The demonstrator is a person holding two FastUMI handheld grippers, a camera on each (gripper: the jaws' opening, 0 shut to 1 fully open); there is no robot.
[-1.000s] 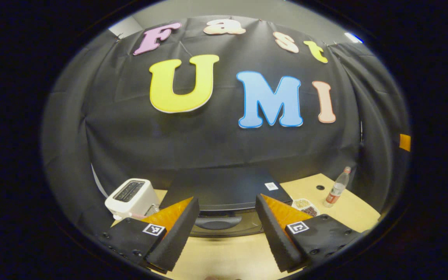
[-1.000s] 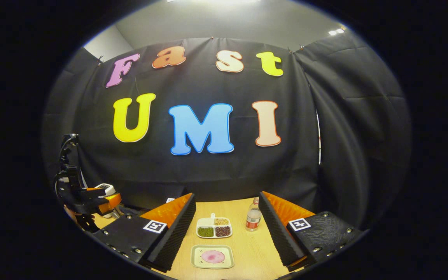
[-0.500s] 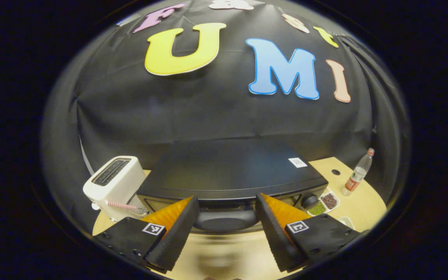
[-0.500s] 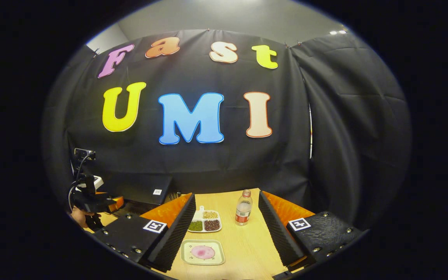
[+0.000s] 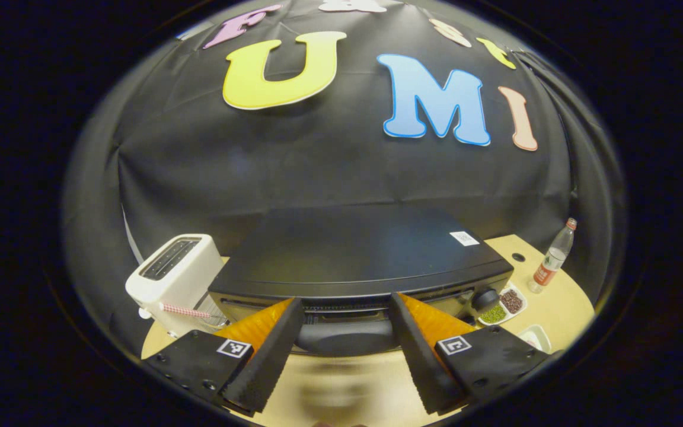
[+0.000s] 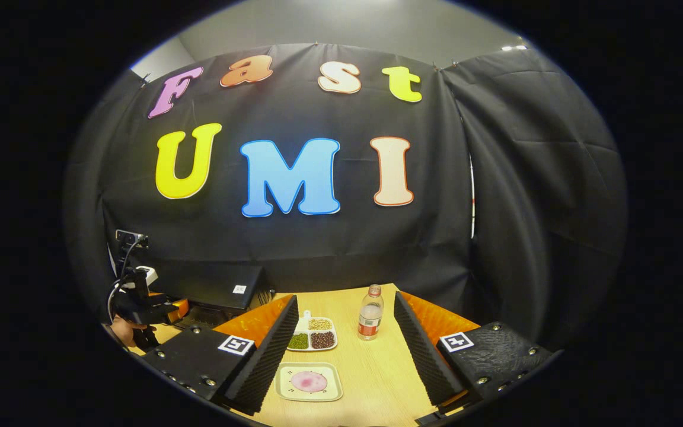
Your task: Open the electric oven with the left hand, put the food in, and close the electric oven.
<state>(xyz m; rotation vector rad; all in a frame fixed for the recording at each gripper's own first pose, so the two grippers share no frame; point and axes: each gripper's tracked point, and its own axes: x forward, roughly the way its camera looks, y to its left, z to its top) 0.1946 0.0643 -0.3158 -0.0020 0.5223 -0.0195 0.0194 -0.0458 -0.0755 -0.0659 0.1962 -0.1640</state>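
Black and closed, the oven (image 5: 359, 255) sits at the back of a pale wooden table (image 6: 371, 367), and we see our left gripper (image 5: 346, 356) poised just in front of its door handle (image 5: 344, 337), fingers spread wide apart to either side of the handle and clamped on nothing. In the left gripper view a white toaster (image 5: 172, 279) stands just beside the oven on one side, while a knob (image 5: 485, 298) marks the oven's front on the other, near a divided dish (image 5: 503, 302) of beans and a plastic bottle (image 5: 552, 256) farther along the table. In the right gripper view our right gripper (image 6: 347, 362) hangs over the table with its fingers likewise wide apart and empty. Between those fingers lies the food: a small square plate (image 6: 309, 382) carrying a pink round slice (image 6: 308, 381), resting on the wood well apart from the oven. Just beyond it we see the dish (image 6: 312, 333) with its green, tan and dark portions, and the bottle (image 6: 369, 320) upright beside it. At the far edge of this view the left gripper (image 6: 160, 308) appears again, held by a hand (image 6: 121, 327) in front of the oven (image 6: 217, 284).
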